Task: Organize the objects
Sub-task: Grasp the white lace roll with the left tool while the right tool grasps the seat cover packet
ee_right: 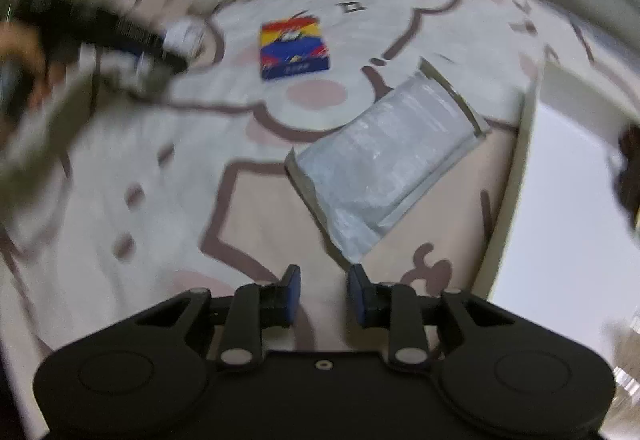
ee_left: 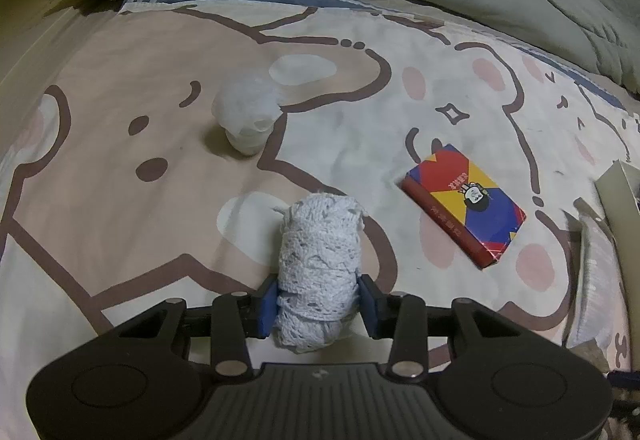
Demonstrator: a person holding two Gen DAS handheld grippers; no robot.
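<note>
Left wrist view: my left gripper is clenched on the lace roll, near centre of the bedsheet, 2 pads squeezing its near end. I should lift straight up, keeping the squeeze even so the soft lace doesn't slip.

Right wrist view: my right gripper holds nothing, jaws narrowly parted just short of the plastic pouch; the card box lies farther off.

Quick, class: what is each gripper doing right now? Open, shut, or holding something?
Left gripper: jaws shut on the roll of white lace trim.
Right gripper: jaws partly open, nothing between them.
</note>
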